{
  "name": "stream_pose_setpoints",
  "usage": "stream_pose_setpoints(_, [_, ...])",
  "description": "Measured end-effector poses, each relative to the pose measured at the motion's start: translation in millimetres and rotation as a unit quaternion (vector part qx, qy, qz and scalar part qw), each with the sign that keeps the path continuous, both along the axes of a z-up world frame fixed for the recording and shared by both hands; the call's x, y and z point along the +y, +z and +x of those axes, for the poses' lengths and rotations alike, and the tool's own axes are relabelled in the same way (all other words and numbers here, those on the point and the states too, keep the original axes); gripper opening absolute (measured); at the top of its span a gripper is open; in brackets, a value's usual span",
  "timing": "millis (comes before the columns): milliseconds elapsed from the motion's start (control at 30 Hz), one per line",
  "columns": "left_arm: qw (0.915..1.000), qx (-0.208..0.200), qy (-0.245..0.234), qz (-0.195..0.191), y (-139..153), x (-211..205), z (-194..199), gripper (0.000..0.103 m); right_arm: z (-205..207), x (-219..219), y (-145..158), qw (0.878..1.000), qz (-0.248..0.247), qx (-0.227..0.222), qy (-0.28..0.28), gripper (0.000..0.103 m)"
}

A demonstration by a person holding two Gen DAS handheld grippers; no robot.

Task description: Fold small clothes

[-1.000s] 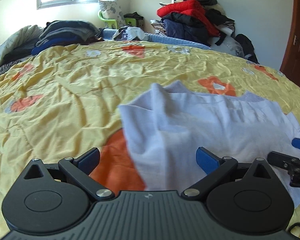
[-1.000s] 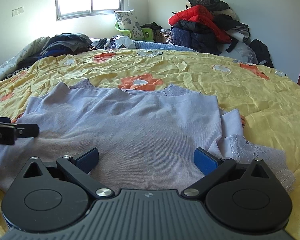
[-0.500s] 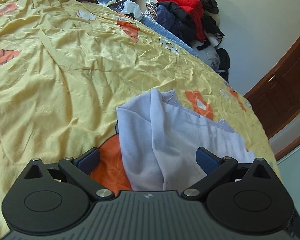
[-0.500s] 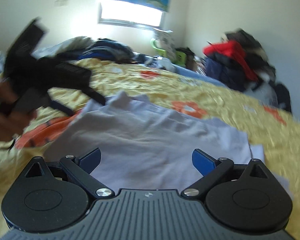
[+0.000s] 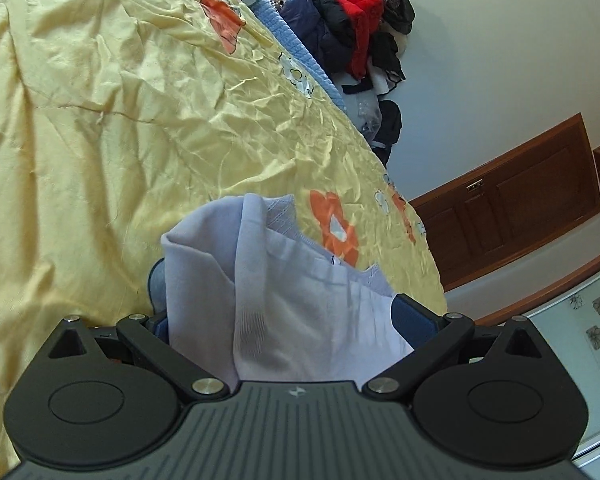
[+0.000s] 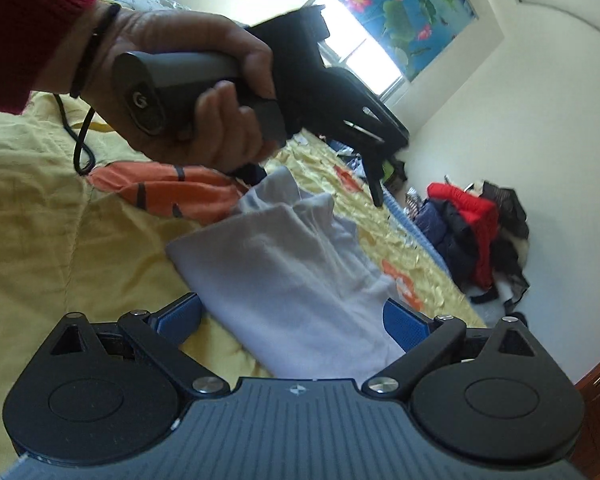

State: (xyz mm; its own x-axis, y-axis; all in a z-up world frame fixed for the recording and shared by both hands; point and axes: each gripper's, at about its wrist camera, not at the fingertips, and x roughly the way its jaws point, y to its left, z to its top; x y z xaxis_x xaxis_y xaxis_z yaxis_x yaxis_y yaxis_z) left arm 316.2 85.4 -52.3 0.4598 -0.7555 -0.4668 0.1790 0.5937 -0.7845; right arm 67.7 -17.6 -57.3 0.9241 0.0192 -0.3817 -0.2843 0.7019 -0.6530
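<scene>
A small lavender top (image 5: 300,312) lies bunched on the yellow flowered bedspread (image 5: 100,120). My left gripper (image 5: 286,318) is open, its blue fingers wide apart. The top's folded edge rises between them and drapes over the left finger (image 5: 158,280). In the right wrist view the same top (image 6: 292,264) runs between the spread blue fingers of my open right gripper (image 6: 292,318). Just beyond it a hand (image 6: 188,80) in a red sleeve grips the left tool's grey handle (image 6: 164,80), right above the top's raised far corner.
A heap of red, navy and black clothes (image 5: 352,20) sits past the bed's far edge by the white wall. A brown wooden door (image 5: 520,208) stands to the right. A black cable (image 6: 80,144) hangs from the left tool over the bedspread. The window (image 6: 372,68) glares.
Both tools have tilted sharply. The left gripper pushed into the top's left edge, which now stands bunched between its fingers. The right gripper swung left, and the hand holding the left tool now fills its view.
</scene>
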Motion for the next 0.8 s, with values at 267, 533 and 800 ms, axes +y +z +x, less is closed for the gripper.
stream_pose_setpoints(267, [0.9976, -0.019, 0.009, 0.066, 6.4, -18.6, 14.2, 0.072, 16.8, 18.2, -7.1, 1.0, -0.007, 0.001, 0.015, 0.061])
stream_pose_setpoints(533, [0.9939, -0.024, 0.026, 0.105, 3.5, -22.5, 16.2, 0.034, 18.9, 25.7, -13.0, 0.999, -0.027, 0.013, 0.032, 0.029])
stream_pose_setpoints(800, [0.9898, -0.03, 0.041, 0.133, 2.0, -23.3, 11.9, 0.01, 20.2, 29.0, -14.6, 0.999, -0.022, 0.02, 0.04, 0.011])
